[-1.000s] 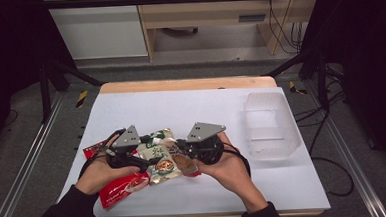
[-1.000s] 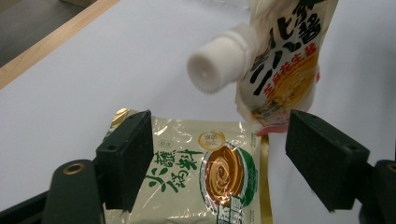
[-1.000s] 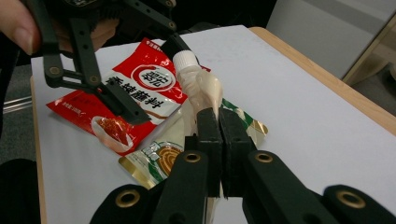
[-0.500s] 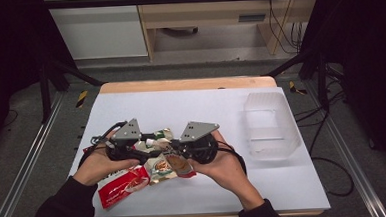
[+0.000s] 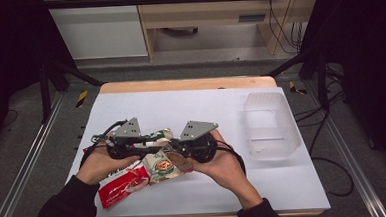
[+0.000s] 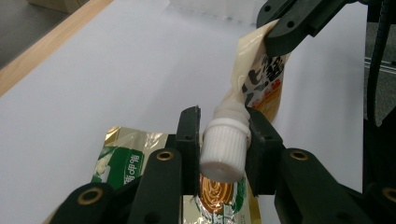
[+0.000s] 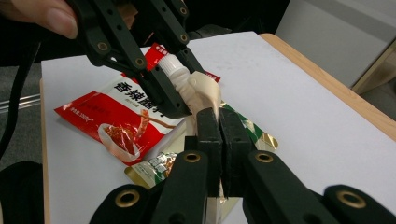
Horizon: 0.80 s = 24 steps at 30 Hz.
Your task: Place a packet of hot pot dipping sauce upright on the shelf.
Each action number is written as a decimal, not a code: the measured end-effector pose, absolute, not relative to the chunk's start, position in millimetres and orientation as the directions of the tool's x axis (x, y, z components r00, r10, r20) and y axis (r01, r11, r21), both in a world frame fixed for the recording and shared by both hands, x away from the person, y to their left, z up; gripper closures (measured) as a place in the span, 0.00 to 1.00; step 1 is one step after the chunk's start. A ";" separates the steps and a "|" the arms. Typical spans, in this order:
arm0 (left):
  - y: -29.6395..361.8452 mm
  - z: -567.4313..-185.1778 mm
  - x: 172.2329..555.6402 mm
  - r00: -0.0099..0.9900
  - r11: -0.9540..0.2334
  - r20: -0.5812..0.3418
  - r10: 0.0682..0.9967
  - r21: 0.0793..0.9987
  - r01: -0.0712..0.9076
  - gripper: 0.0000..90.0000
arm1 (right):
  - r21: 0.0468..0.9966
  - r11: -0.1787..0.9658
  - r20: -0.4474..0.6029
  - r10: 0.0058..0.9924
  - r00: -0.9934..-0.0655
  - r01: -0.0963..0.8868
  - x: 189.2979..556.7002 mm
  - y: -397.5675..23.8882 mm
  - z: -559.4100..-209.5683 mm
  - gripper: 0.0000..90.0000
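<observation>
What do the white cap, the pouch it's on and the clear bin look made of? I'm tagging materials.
White cap: ribbed matte plastic, seemingly rigid. Pouch: thin, glossy, flexible film, creasing where the right gripper pinches it. Clear bin: translucent, probably hard plastic.

- red packet (image 7: 114,123): white Chinese characters along its top, reading roughly "香辣脆"; small print beneath them too small to read;
- cream pouch (image 6: 261,79): large dark characters over an orange band, partly creased and cut off by a jaw, not legible;
- gold-green packet (image 6: 123,161): white characters on its green panel, too blurred to read with certainty
</observation>
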<state>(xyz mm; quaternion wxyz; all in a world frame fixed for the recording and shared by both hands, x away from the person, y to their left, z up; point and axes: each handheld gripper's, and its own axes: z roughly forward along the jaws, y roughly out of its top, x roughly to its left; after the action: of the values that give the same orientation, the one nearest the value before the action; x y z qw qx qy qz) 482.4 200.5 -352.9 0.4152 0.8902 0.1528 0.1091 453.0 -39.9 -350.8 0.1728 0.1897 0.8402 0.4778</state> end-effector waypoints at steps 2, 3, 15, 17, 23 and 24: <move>198.0 -348.8 481.7 0.930 -0.610 0.074 0.359 0.773 0.174 0.79 | 0.871 0.465 -0.100 0.488 -0.867 0.161 454.3 -42.8 -350.0 0.99; 194.8 -345.1 480.6 0.931 -0.616 0.087 0.355 0.770 0.163 0.79 | 0.871 0.462 -0.095 0.491 -0.866 0.166 455.1 -45.9 -349.1 0.99; 179.6 -332.2 482.3 0.936 -0.636 0.101 0.338 0.757 0.148 0.80 | 0.861 0.474 -0.092 0.504 -0.859 0.185 457.6 -58.2 -349.1 0.98; 176.8 -329.5 481.2 0.936 -0.643 0.110 0.334 0.753 0.141 0.80 | 0.861 0.472 -0.091 0.505 -0.858 0.187 457.9 -58.7 -349.1 0.98; 168.4 -319.8 477.8 0.942 -0.681 0.139 0.306 0.724 0.115 0.81 | 0.843 0.502 -0.096 0.496 -0.863 0.194 459.3 -62.7 -346.9 0.93; 167.1 -318.4 477.2 0.943 -0.694 0.150 0.297 0.713 0.105 0.81 | 0.839 0.507 -0.097 0.495 -0.863 0.197 458.9 -63.3 -346.5 0.93</move>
<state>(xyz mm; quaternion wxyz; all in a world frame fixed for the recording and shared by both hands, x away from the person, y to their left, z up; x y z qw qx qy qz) 477.2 167.1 -318.4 0.3755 0.9114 0.1101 0.1275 458.9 -63.3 -346.5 0.1647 0.2031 0.8522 0.4531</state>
